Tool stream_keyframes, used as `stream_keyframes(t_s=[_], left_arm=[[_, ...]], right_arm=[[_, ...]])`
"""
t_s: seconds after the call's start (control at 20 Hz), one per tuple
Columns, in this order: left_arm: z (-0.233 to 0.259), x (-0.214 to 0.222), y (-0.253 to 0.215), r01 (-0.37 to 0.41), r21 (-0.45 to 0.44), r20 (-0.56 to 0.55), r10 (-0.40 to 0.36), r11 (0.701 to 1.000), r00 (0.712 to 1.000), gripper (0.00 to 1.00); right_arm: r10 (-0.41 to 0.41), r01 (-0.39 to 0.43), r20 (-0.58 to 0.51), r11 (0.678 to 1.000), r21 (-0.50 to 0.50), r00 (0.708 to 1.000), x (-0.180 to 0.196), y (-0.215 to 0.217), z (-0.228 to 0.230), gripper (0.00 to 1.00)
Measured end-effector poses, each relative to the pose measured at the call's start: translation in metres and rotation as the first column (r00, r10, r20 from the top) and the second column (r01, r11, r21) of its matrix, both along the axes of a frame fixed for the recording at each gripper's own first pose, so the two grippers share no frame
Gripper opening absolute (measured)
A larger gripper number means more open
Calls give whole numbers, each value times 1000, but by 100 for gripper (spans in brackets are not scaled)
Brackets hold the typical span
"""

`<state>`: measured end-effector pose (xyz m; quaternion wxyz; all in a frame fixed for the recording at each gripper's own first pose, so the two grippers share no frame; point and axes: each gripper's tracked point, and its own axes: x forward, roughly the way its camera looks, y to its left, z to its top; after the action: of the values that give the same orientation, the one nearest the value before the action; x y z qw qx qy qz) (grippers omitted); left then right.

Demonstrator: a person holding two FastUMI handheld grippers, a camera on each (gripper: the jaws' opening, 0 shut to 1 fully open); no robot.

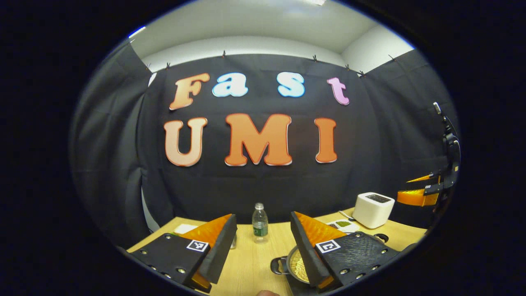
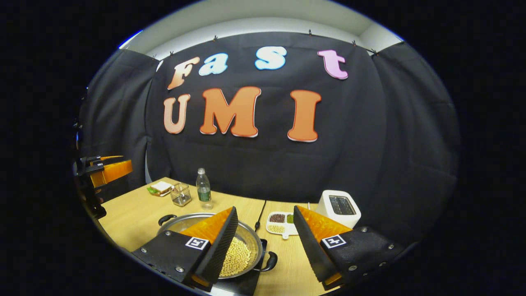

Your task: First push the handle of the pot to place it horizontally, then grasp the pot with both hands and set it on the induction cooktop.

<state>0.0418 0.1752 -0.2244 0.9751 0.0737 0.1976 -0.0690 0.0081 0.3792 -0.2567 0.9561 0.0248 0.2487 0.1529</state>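
Both claws wide open, nothing held: left claw (image 1: pixel 263 246), right claw (image 2: pixel 265 242). Pot (image 2: pixel 242 253) of beans seemingly already on the dark induction cooktop (image 2: pixel 246 283) on the desk (image 2: pixel 131 216). Best kept lifted clear of the side handles (image 2: pixel 269 261). Farther back, bottle (image 2: pixel 203 188).

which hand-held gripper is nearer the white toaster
Right. The right hand-held gripper has the toaster just beyond its fingertip; the left hand-held gripper is across the table, over the pot's far side.

In the right gripper view the desk (image 2: pixel 131 218) lies bare at 9 o'clock of the pot (image 2: pixel 242 246); a bottle (image 2: pixel 203 187) and a glass (image 2: pixel 181 194) stand at 11 o'clock, a toaster (image 2: pixel 339 207) at 2 o'clock.
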Motion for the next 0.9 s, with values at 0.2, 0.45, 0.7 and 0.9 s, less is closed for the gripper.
stream_keyframes(t_s=[0.2, 0.45, 0.7, 0.9], left_arm=[[57, 9, 22, -40, -24, 100, 42, 999, 994, 78], [102, 20, 65, -119, -19, 157, 121, 993, 980, 77], [144, 10, 90, -189, -60, 226, 198, 980, 954, 74], [174, 1, 100, -221, -70, 307, 232, 973, 923, 75]], right_arm=[[1, -1, 124, 1000, 4, 992, 2, -3, 56, 86], [15, -13, 197, 1000, -11, 980, 6, -10, 92, 87], [-17, 19, 258, 1000, -4, 966, 10, -30, 128, 89], [-55, 49, 326, 998, 25, 944, 11, -47, 162, 89]])
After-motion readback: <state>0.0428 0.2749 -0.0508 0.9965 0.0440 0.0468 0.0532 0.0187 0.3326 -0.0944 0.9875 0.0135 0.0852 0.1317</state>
